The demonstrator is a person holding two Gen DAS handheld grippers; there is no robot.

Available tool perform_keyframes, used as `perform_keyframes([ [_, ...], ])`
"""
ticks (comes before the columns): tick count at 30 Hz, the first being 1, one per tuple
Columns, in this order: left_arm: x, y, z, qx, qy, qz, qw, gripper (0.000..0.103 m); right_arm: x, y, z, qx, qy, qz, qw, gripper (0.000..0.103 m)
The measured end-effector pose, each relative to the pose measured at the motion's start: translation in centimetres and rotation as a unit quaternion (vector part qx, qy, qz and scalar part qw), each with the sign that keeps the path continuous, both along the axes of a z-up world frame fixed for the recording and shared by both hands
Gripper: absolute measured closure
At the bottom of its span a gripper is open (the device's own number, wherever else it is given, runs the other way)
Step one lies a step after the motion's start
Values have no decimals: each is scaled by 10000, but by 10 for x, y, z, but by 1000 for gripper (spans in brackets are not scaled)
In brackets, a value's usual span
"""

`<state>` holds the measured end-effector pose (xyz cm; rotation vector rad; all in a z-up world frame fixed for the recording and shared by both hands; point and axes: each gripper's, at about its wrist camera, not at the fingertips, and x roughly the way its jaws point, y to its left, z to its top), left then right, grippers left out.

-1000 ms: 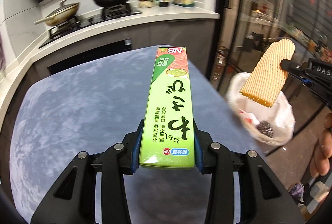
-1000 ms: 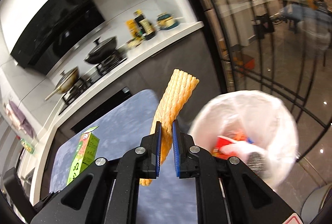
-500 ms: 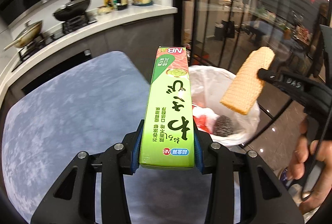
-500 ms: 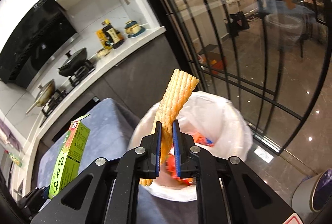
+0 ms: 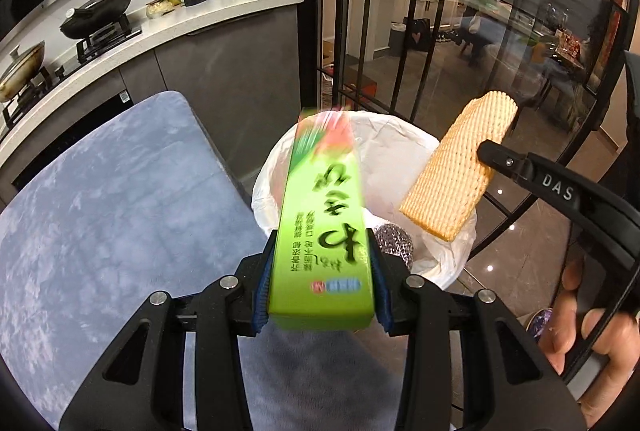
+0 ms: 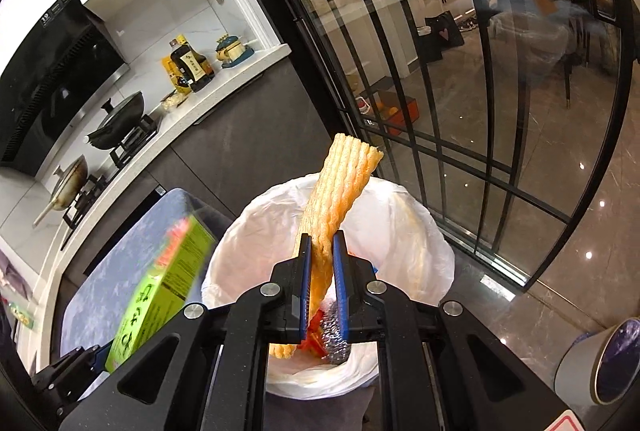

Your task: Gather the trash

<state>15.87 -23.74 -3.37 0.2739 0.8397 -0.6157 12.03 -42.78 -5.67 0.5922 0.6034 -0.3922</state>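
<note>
The left hand-held gripper (image 5: 320,287) is closed partway on a long green box (image 5: 326,231), its blue pads pressing the box's two long sides near the near end. The box sticks out forward from the jaws, and its far end, blurred, hangs over the rim of a bin lined with a white bag (image 5: 400,147). A steel scouring ball (image 5: 394,245) lies in the bag just past the gripper's right finger. The blue tabletop (image 5: 112,207) spreads below and to the left of this gripper.

The right hand-held gripper (image 6: 320,287) is nearly closed, pinching a ridged yellow wafer-like sponge (image 6: 340,191) near its lower end; the sponge slants up and forward over the white bag (image 6: 412,231). A person's hand (image 5: 592,327) holds that gripper.
</note>
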Motion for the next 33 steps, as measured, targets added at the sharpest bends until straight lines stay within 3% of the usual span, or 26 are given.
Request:
perform_keyframes([
  [9, 13, -12, -8, 35, 34, -19, 10000, 64, 10, -9, -10, 105, 82, -8, 9999, 92],
  [16, 23, -3, -10, -167, 95, 78, 9998, 63, 22, -5, -20, 162, 167, 100, 9997, 87],
  [18, 25, -1, -7, -247, 34, 128, 9996, 48, 23, -3, -22, 204, 166, 104, 9996, 83],
  [21, 26, 7, -2, -471, -54, 219, 9986, 33, 24, -3, -25, 326, 141, 129, 9993, 79],
  [28, 34, 19, 2, -631, 46, 444, 9970, 30, 22, 2, -22, 296, 124, 198, 9993, 78],
  [33, 37, 32, 4, -629, 78, 645, 9959, 29, 17, 9, -15, 133, 148, 219, 9996, 71],
])
